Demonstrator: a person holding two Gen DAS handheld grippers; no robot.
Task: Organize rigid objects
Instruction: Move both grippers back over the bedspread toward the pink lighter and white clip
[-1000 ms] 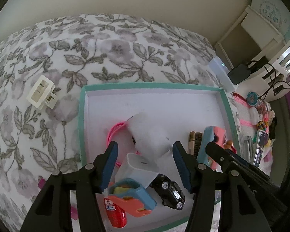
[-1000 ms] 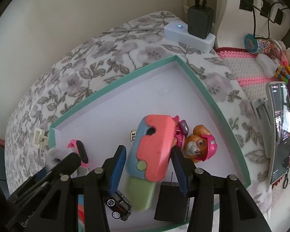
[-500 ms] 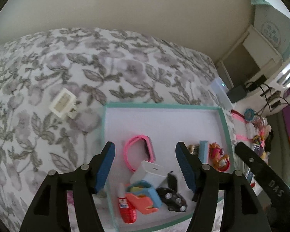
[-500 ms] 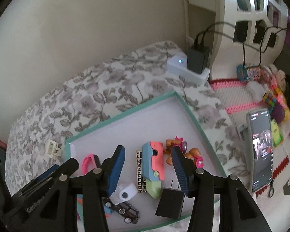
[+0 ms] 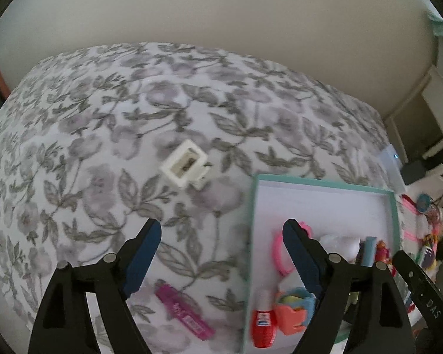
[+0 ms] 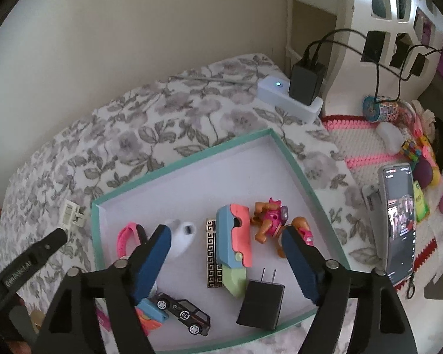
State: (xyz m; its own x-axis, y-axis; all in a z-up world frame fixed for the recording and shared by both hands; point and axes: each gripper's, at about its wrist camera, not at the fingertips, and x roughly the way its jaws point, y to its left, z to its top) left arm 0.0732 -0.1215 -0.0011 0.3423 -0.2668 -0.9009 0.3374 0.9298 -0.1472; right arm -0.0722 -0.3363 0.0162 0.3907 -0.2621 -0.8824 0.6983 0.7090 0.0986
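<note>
A teal-rimmed white tray point(image 6: 291, 159) on the floral bed holds several small things: a pink band point(image 6: 127, 237), a white earbud case point(image 6: 181, 236), a coral-and-blue toy point(image 6: 234, 236), a toy dog point(image 6: 270, 218), a black charger point(image 6: 261, 303) and a black toy car point(image 6: 184, 314). My right gripper point(image 6: 226, 261) is open and empty above the tray. My left gripper point(image 5: 221, 258) is open and empty over the bedspread left of the tray point(image 5: 252, 206). A white plug adapter point(image 5: 186, 165) and a magenta tube point(image 5: 184, 312) lie on the bedspread outside the tray.
A white power strip point(image 6: 289, 100) with a black adapter sits at the bed's far corner. A phone point(image 6: 398, 224) and several small toys lie on a pink crocheted mat point(image 6: 366, 153) to the right. A wall runs behind the bed.
Both grippers have lifted away from the tray. The left one let go of the white earbud case and swung left over the bedspread. The right one released the coral-and-blue toy.
</note>
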